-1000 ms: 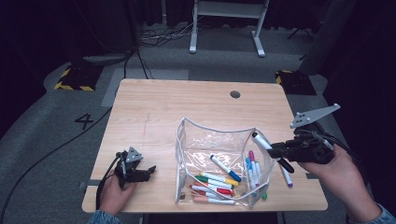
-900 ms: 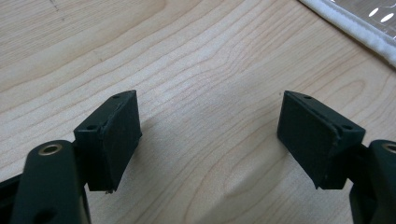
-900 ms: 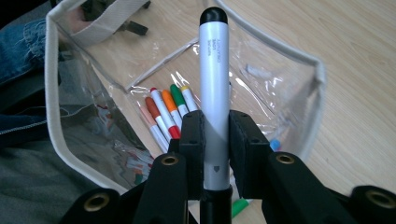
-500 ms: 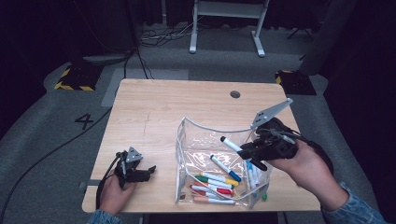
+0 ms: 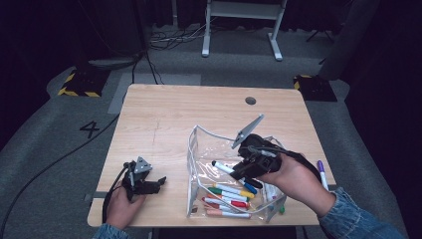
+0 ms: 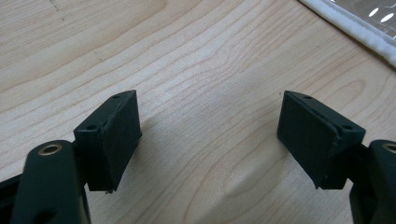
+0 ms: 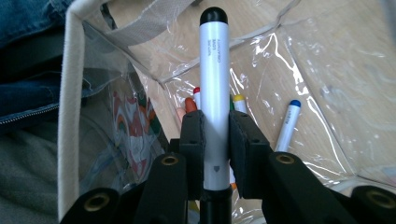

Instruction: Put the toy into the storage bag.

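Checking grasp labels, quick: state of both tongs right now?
Left tongs: open, empty, over bare table.
Right tongs: closed on black-capped marker, above clear pouch.

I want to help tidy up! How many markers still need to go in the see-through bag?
Several markers already lie inside the clear bag. The right gripper is shut on a white marker with a black cap, holding it over the bag's opening. One purple marker lies on the table beside the bag. The left gripper rests open, holding nothing.

the wooden table [image 5: 164, 124] is evenly lit from above against a dark room; soft shadows sit under the left gripper's jaws, glare streaks the clear pouch [image 7: 299, 60], and near edges blur.
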The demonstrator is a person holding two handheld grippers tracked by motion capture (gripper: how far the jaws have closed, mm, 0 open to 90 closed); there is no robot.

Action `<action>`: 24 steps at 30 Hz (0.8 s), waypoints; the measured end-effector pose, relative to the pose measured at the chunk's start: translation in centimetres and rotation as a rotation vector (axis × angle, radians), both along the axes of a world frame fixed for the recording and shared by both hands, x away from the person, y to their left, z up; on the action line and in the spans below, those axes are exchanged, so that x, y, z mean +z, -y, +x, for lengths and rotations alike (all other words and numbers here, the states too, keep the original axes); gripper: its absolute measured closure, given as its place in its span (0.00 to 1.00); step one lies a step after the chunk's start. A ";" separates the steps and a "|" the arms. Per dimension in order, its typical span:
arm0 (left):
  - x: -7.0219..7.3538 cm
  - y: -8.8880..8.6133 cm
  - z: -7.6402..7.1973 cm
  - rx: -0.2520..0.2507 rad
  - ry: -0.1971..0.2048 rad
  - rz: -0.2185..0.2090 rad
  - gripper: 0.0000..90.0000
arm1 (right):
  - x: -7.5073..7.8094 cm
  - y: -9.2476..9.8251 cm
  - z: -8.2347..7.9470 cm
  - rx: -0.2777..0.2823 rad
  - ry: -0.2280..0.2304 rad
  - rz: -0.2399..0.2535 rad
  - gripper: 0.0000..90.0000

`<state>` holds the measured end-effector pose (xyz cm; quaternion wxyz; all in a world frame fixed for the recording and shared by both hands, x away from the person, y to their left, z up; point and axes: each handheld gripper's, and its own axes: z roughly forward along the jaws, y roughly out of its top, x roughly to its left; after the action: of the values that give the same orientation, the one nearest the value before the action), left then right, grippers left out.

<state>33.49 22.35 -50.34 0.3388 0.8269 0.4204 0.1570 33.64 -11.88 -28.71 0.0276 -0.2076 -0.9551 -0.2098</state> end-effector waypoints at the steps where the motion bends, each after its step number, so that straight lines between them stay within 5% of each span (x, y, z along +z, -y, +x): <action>1: 0.0 0.0 0.0 0.001 -0.001 0.000 0.24 | -0.3 -0.3 0.0 0.010 -0.003 -0.009 0.85; 13: 0.0 0.0 0.0 0.001 0.000 0.000 0.24 | -4.3 -3.8 -0.1 0.106 -0.041 -0.178 0.85; 24: 0.0 0.0 0.0 0.000 0.000 0.000 0.24 | -7.8 -5.3 -0.2 0.147 -0.118 -0.267 0.84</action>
<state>33.48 22.35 -50.34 0.3387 0.8269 0.4206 0.1570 33.44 -6.56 -36.53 0.0709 -0.1508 -0.9838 -0.0660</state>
